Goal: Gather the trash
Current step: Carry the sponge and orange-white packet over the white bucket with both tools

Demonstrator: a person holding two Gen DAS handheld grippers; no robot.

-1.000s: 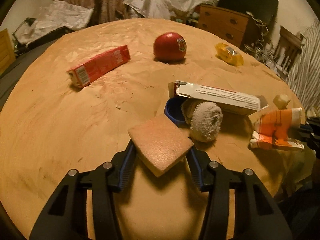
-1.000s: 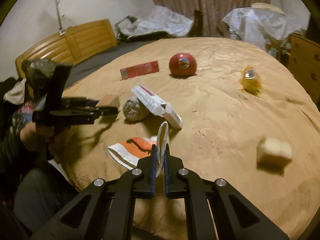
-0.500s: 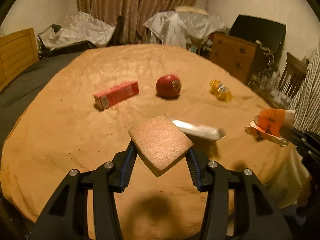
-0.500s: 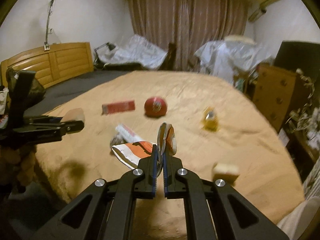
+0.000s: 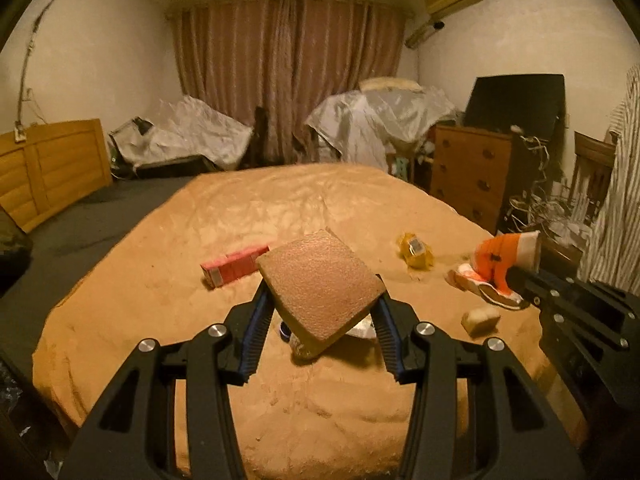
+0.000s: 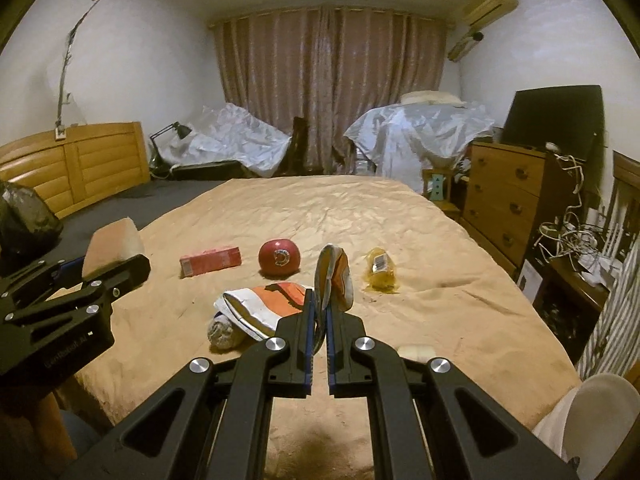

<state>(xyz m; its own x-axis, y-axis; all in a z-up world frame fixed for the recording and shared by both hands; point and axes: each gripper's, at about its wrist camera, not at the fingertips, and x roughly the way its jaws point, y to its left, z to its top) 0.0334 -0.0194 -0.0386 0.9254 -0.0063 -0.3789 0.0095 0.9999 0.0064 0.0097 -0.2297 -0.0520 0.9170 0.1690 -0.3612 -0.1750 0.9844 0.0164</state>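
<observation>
My left gripper (image 5: 320, 300) is shut on a flat brown sponge (image 5: 320, 284), held above the tan blanket (image 5: 280, 208). In the right wrist view the same gripper (image 6: 116, 268) and sponge (image 6: 114, 240) show at the left. My right gripper (image 6: 318, 300) is shut on an orange and white wrapper (image 6: 334, 272) that hangs down to its left. It appears at the right of the left wrist view (image 5: 516, 276) with the wrapper (image 5: 498, 260). On the blanket lie a red box (image 6: 210, 260), a red ball (image 6: 279, 258), a yellow wrapper (image 6: 380, 270), a foil ball (image 6: 222, 330) and a pale foam piece (image 6: 416, 350).
A black bag (image 6: 24, 220) sits at the left edge by the wooden headboard (image 6: 72, 168). A wooden dresser (image 6: 504, 200) and tangled cables stand to the right of the bed. Heaps under silver sheets line the far wall below the curtain.
Both grippers have risen and tipped up, each keeping its load. The wrapper has come up off the blanket, and the room beyond the bed has come into view.
</observation>
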